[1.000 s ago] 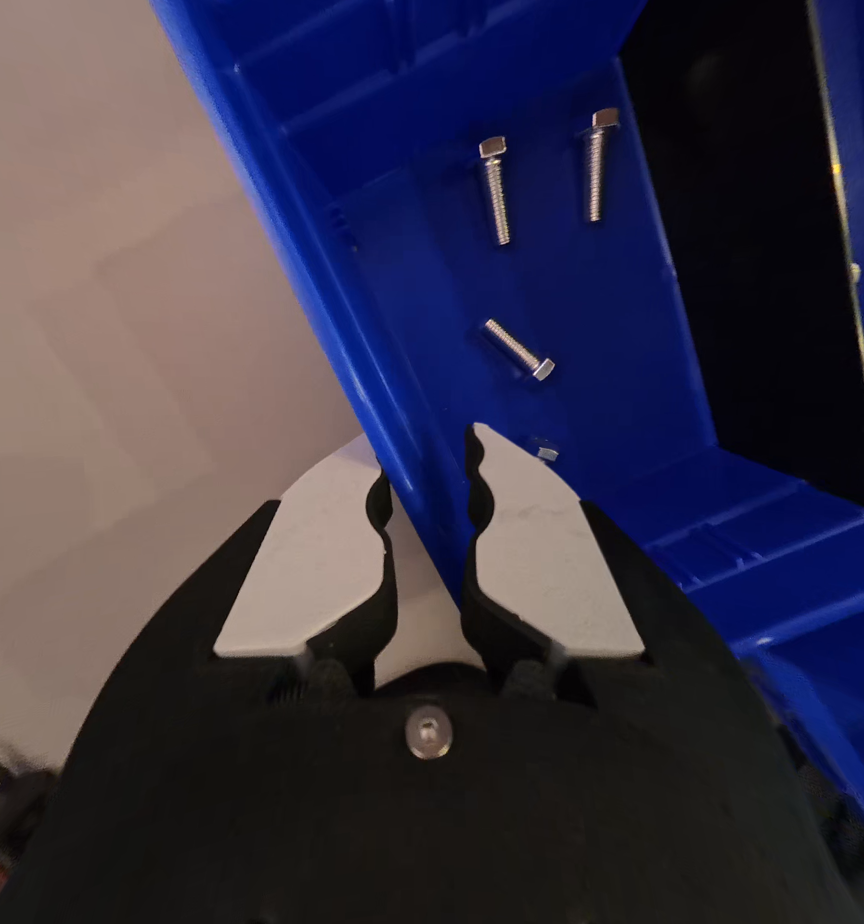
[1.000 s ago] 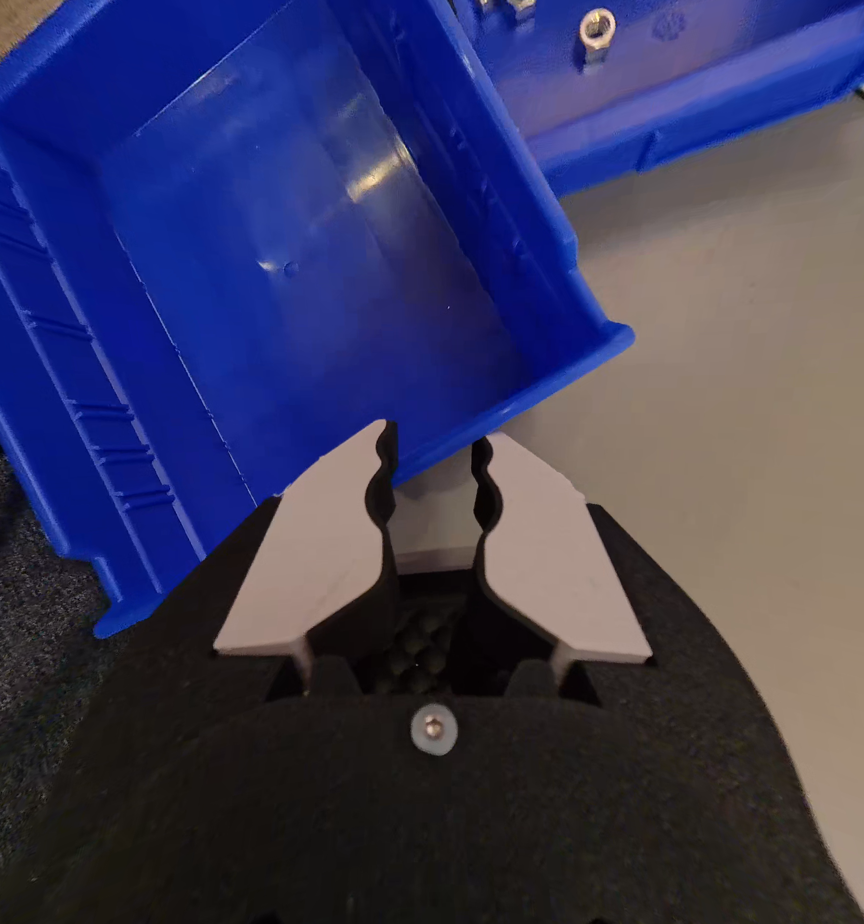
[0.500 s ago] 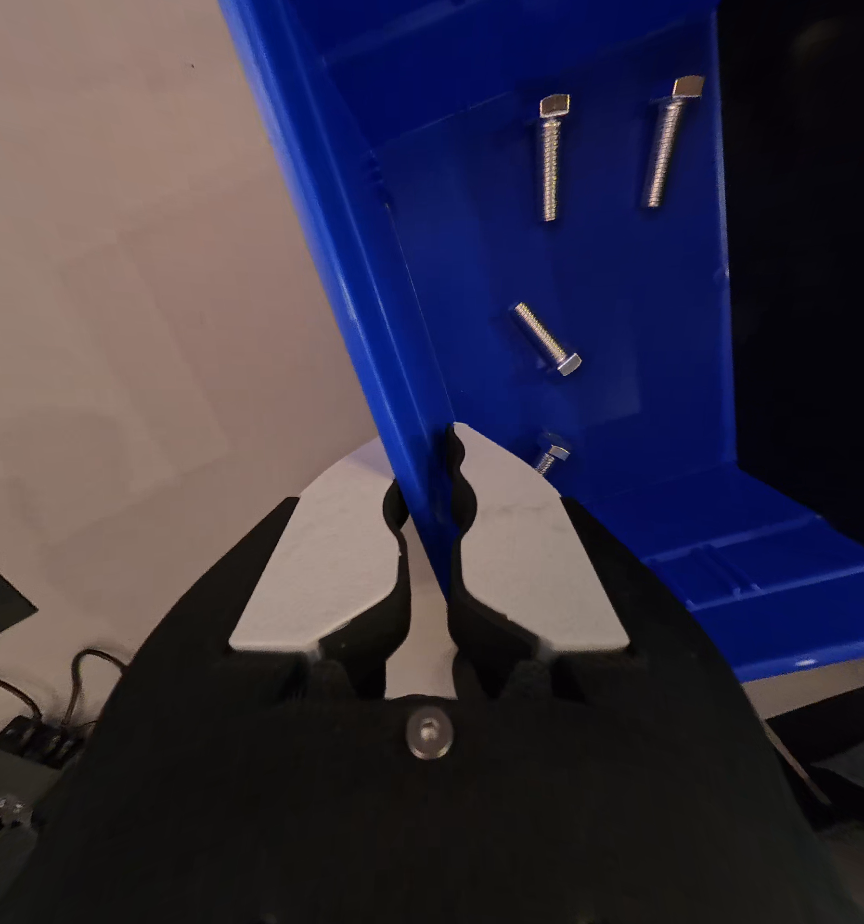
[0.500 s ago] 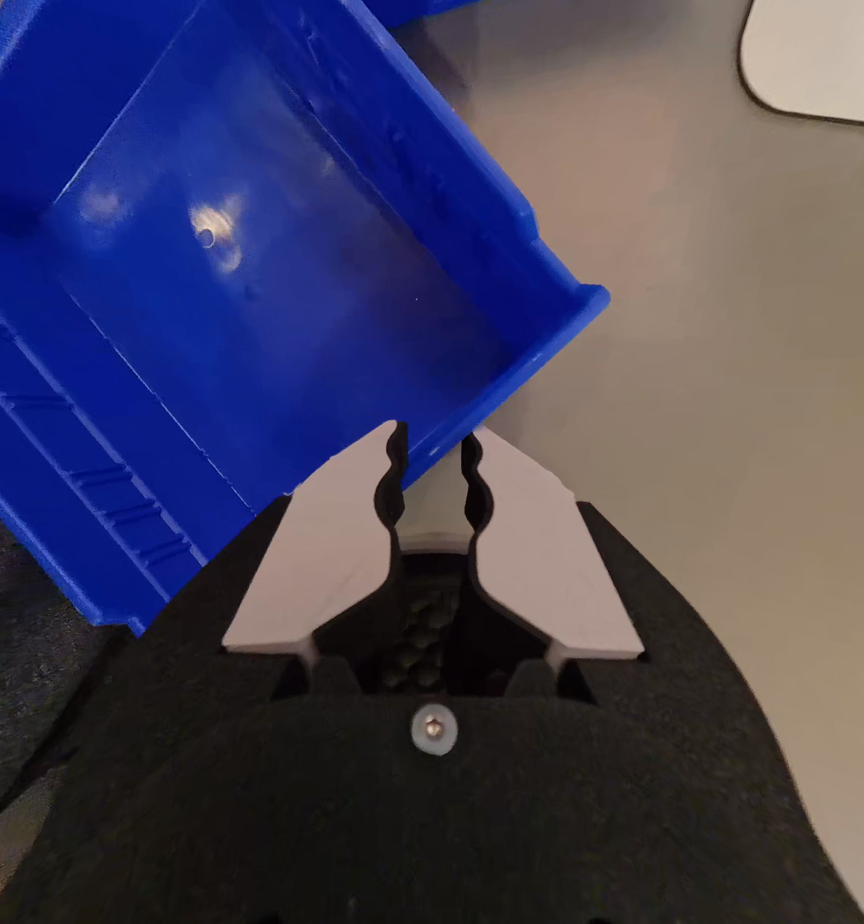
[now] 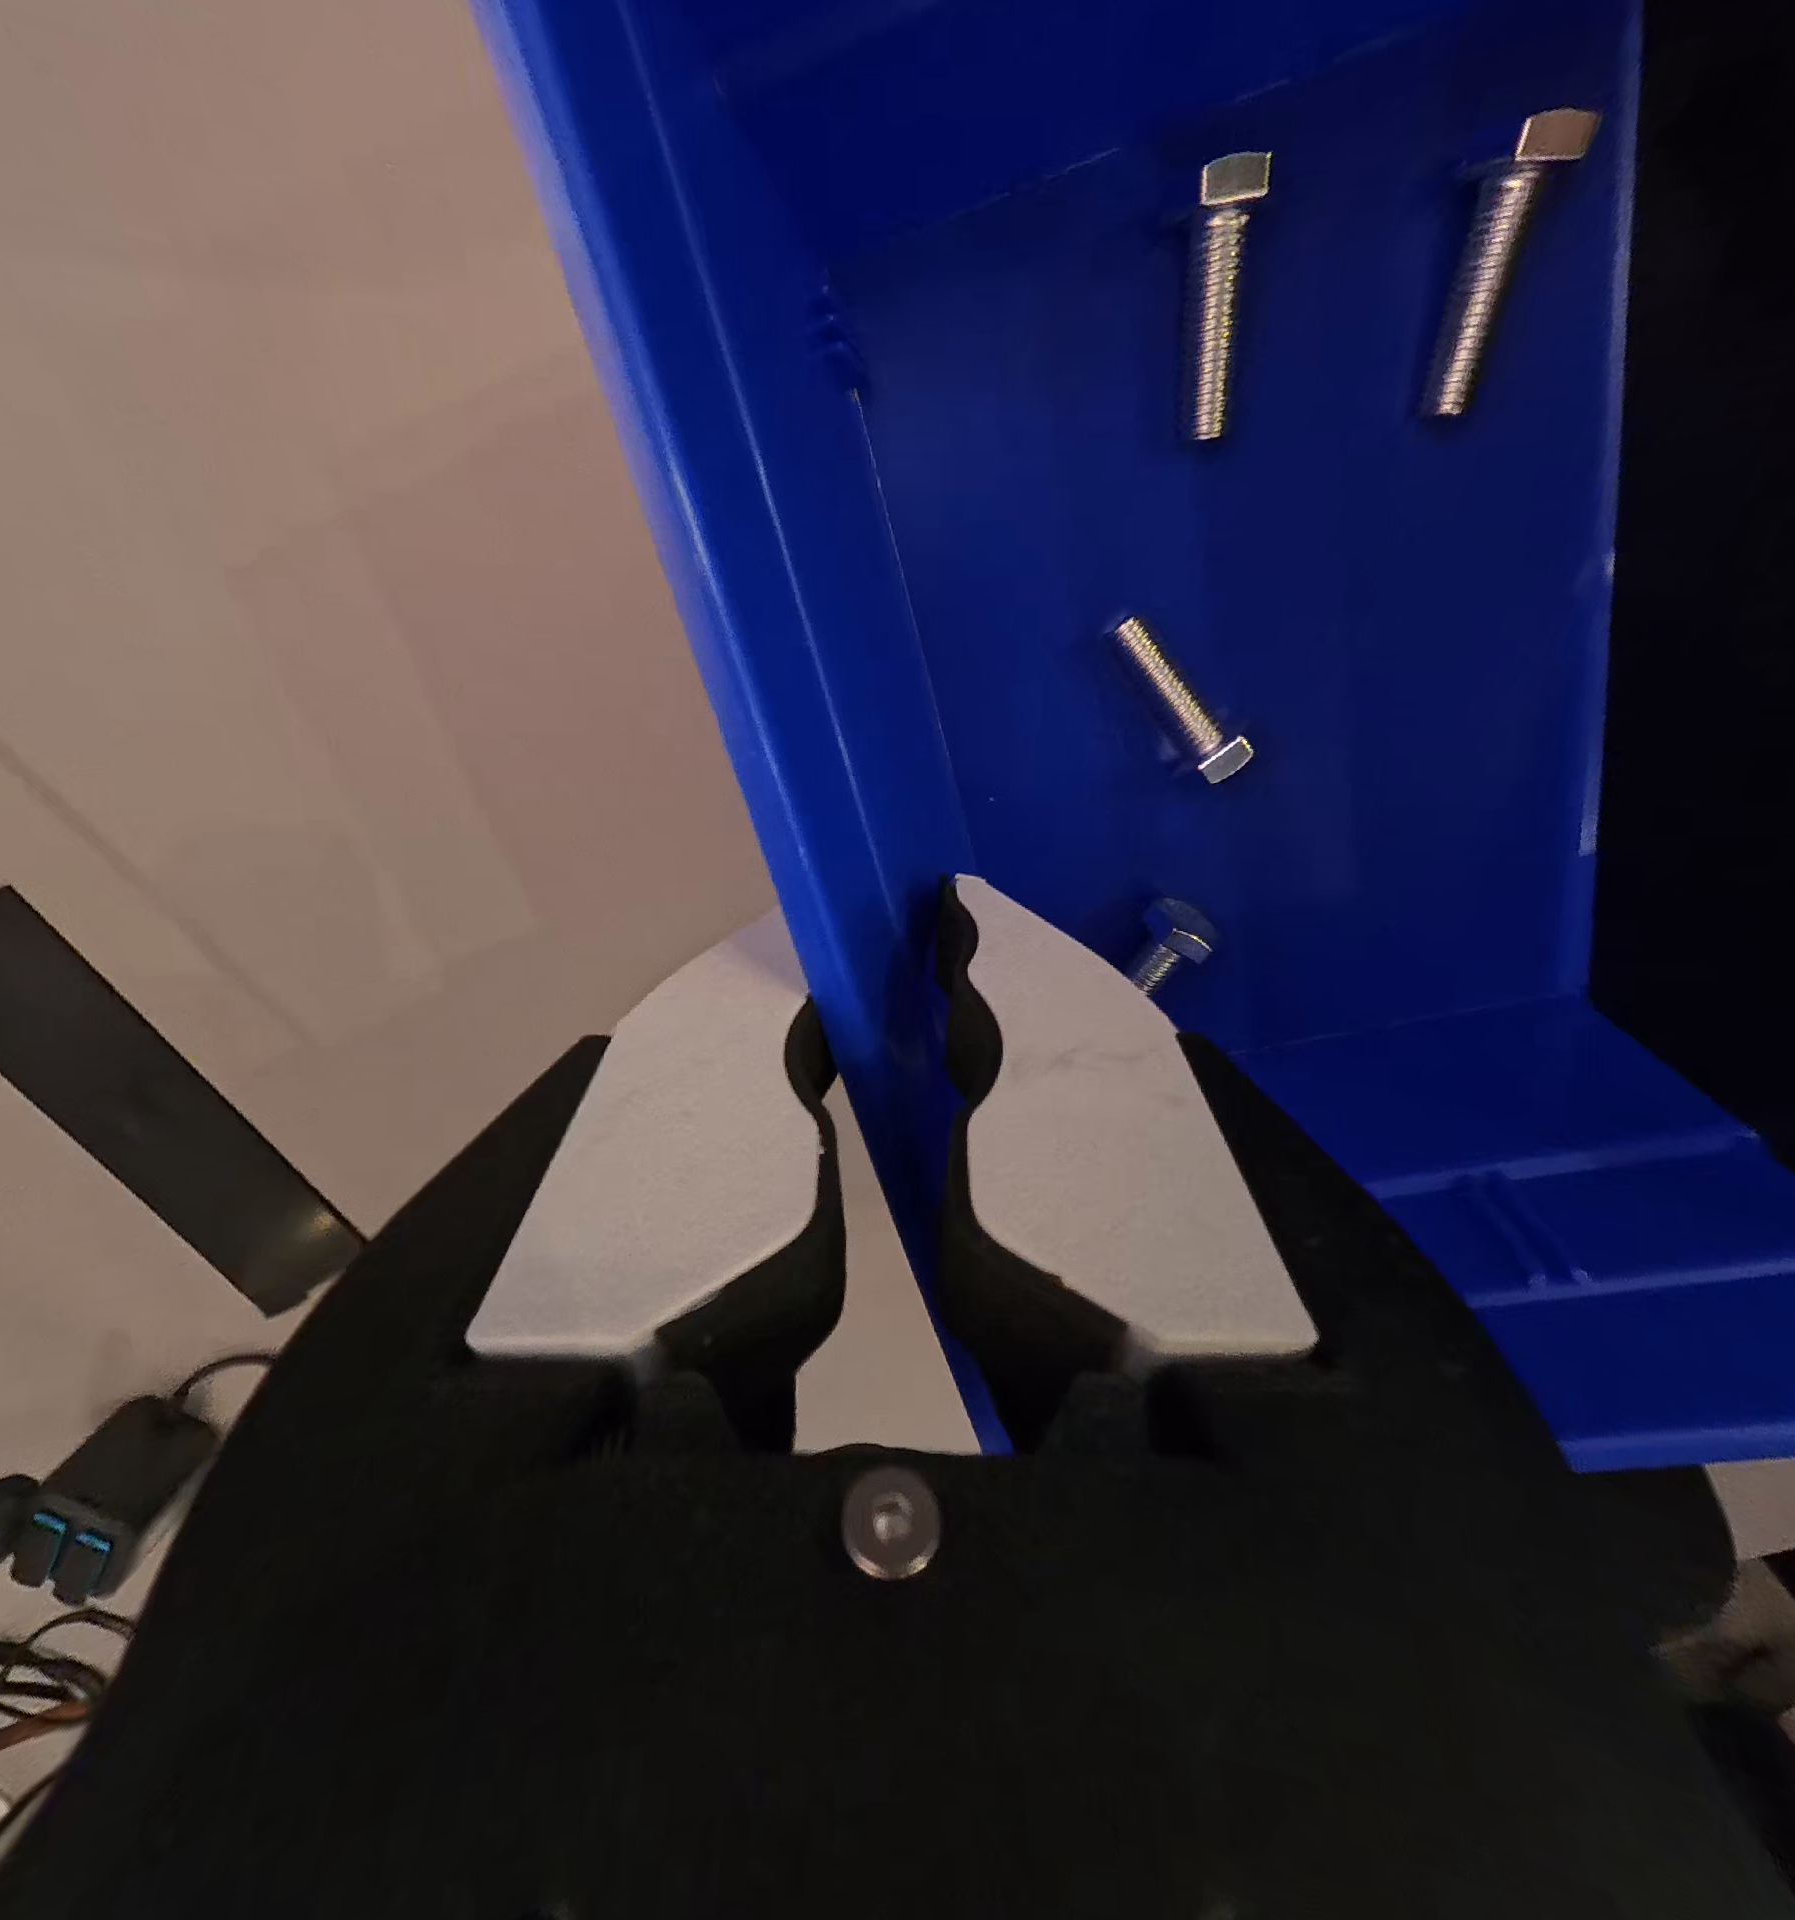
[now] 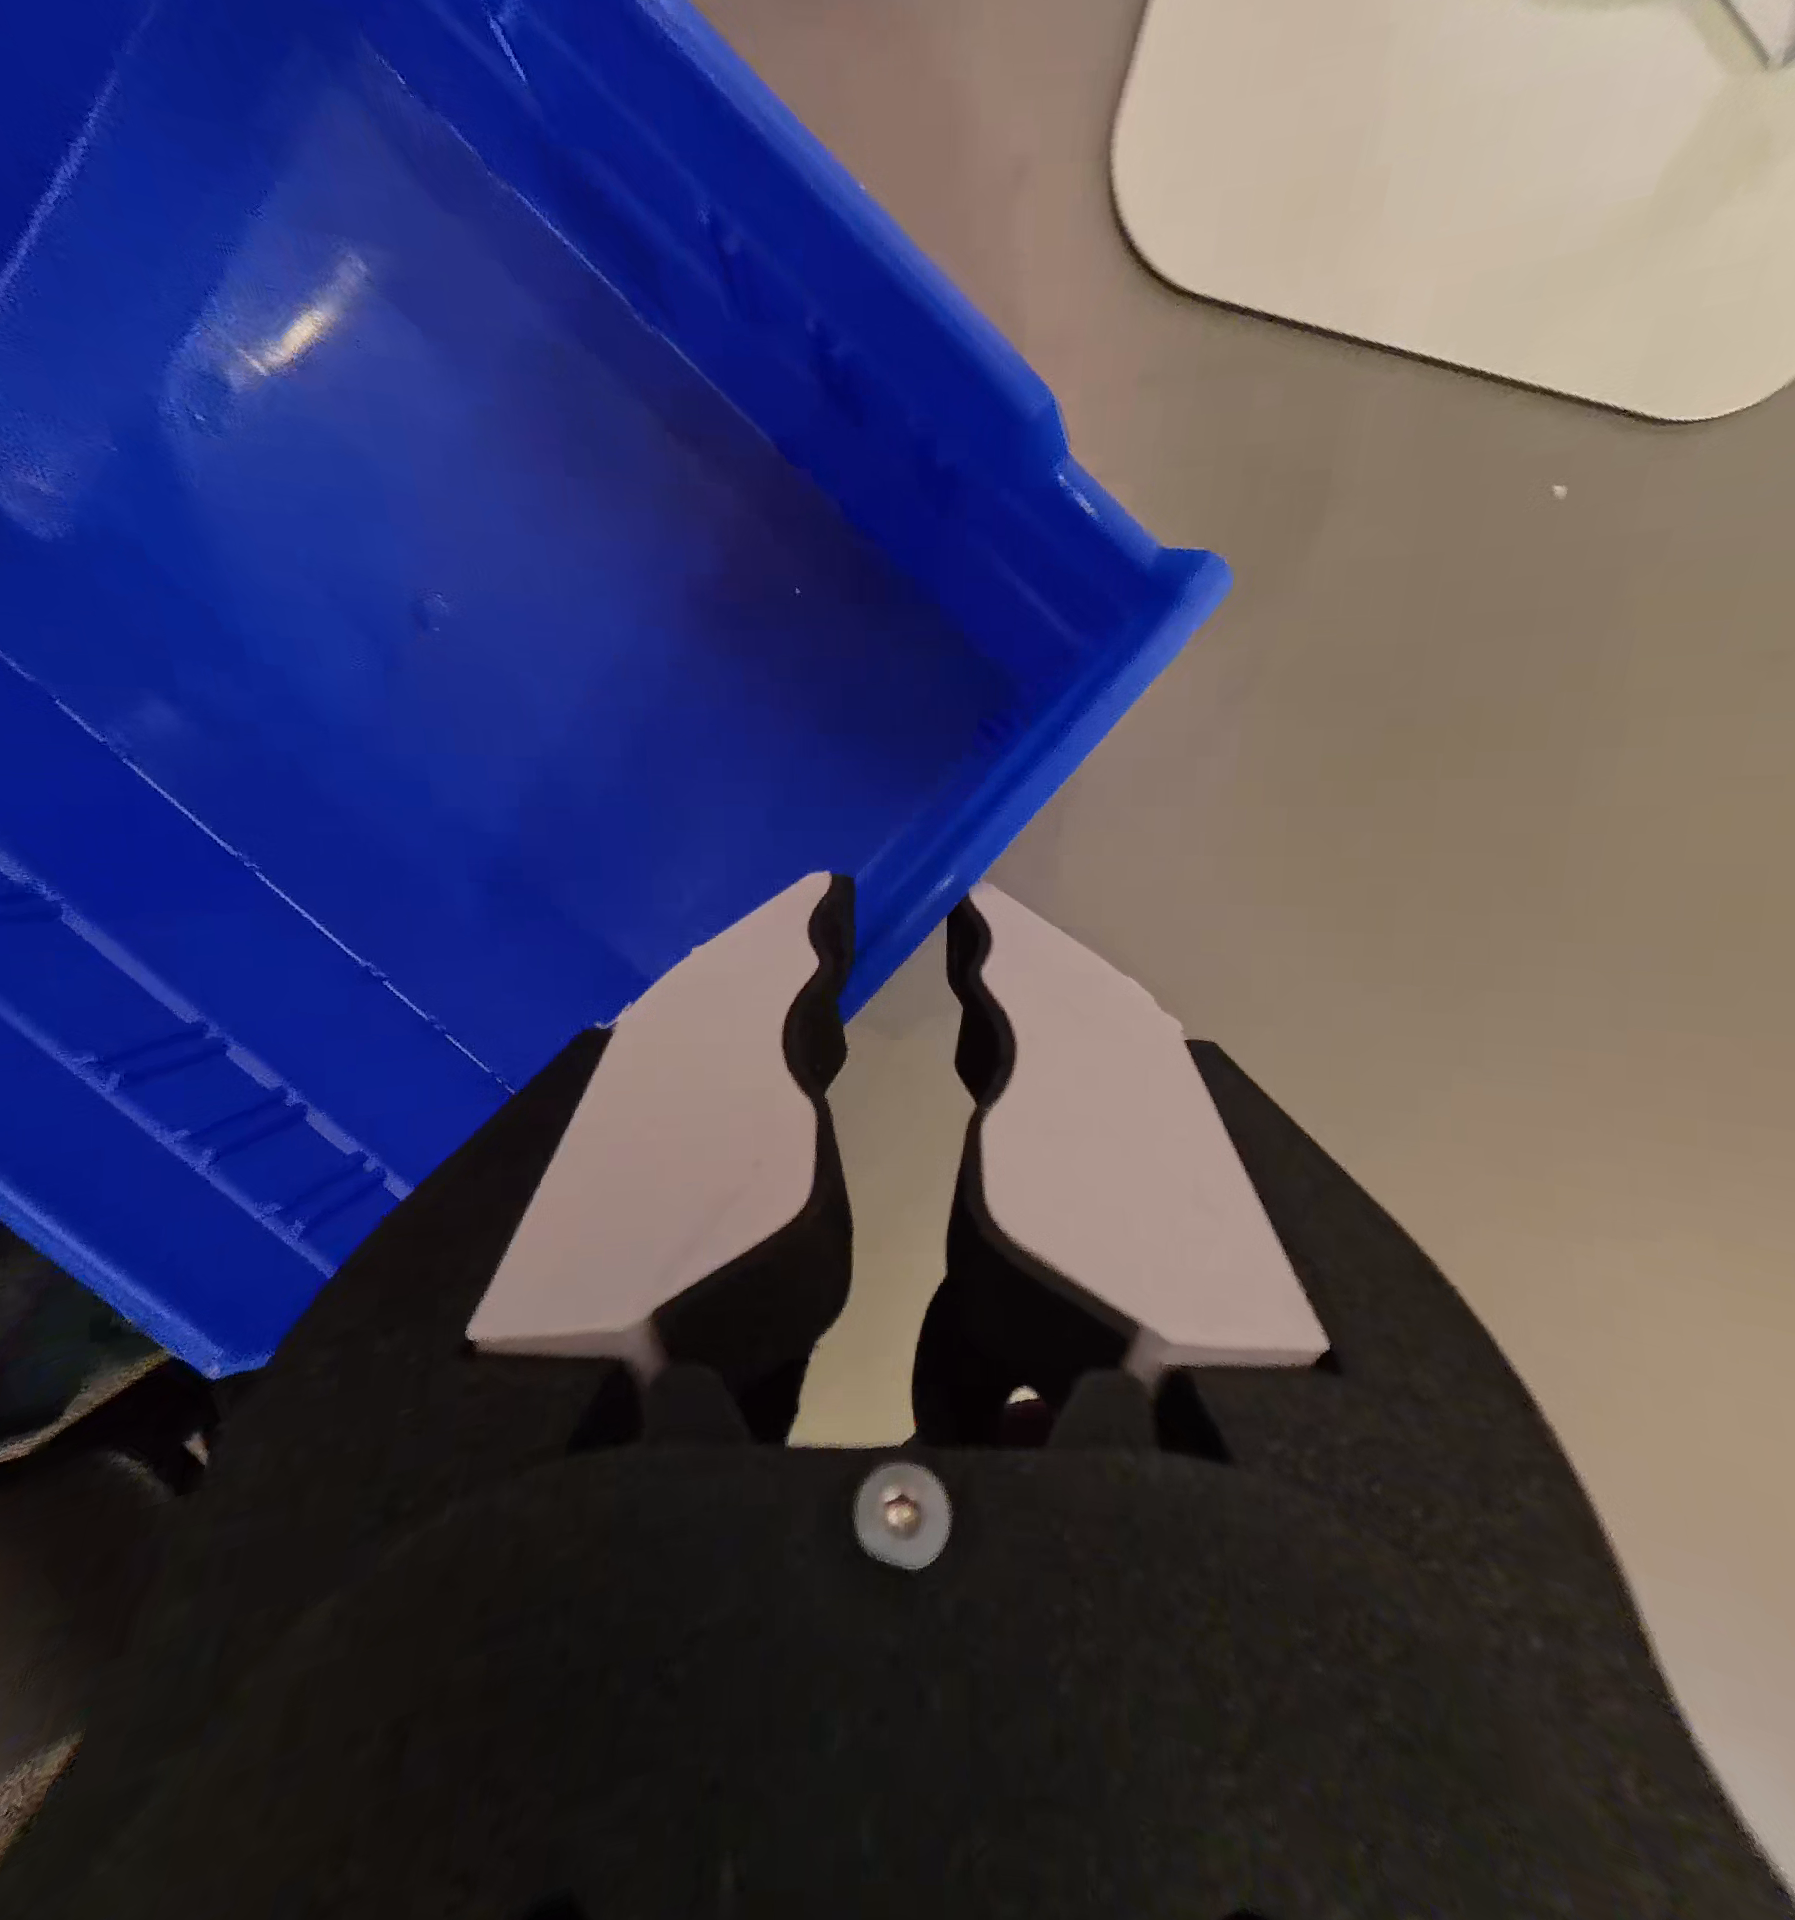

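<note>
Right at the left gripper (image 5: 877, 997), jaws pinching the side wall of a blue bin (image 5: 1288, 582), one black pad (image 5: 960, 997) inside, the other outside, both pressed on the plastic. Looks like stiff moulded stuff, glossy, so probably a bit slippery under the pads, but the rolled rim gives something to bite on. Just past the inner pad, a short bolt (image 5: 1173, 940), then another bolt (image 5: 1179, 707) mid-floor, and two long bolts (image 5: 1220, 301) farther up; loose metal, so likely to roll and rattle if tipped. Over at the right gripper (image 6: 898, 940), jaws closed down on the rim of an empty blue bin (image 6: 405, 582) near its corner, left pad against it, right pad contact hard to call. Light and rigid by the look, though a corner pinch could let it swing. Beyond, grey tabletop (image 6: 1444, 831) and a white pad (image 6: 1495, 187).
</note>
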A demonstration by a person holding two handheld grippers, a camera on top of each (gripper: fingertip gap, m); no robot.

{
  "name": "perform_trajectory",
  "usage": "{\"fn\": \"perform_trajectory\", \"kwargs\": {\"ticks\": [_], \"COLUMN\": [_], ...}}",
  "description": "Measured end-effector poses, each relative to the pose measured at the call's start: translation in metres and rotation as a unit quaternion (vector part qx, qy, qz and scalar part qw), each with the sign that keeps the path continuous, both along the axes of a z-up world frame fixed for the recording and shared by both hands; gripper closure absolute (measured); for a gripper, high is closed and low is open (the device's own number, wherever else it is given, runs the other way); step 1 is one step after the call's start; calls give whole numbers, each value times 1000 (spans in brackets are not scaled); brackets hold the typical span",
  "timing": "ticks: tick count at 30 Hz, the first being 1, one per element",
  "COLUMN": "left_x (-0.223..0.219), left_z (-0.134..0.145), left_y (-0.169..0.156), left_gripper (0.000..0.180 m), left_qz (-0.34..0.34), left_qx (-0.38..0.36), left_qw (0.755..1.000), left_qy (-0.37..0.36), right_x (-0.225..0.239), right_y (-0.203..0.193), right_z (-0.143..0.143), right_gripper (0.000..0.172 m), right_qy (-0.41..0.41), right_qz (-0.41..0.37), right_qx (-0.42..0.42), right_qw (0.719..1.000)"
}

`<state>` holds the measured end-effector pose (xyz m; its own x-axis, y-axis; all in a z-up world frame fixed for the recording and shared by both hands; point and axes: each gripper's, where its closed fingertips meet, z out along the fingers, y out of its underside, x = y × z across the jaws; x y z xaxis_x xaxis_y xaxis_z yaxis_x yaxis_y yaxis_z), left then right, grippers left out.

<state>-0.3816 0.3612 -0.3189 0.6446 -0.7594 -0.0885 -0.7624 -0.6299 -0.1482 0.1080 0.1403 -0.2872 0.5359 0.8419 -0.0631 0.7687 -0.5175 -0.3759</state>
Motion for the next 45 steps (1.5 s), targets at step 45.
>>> {"fn": "perform_trajectory", "kwargs": {"ticks": [45], "left_x": [53], "left_z": [-1], "left_y": [178], "left_gripper": [151], "left_qz": [-207], "left_qx": [76], "left_qw": [956], "left_qy": [192], "right_x": [261], "right_y": [249], "right_z": [2], "right_gripper": [158], "right_qy": [-299], "right_qz": [165], "right_qx": [96], "right_qw": [935]}}
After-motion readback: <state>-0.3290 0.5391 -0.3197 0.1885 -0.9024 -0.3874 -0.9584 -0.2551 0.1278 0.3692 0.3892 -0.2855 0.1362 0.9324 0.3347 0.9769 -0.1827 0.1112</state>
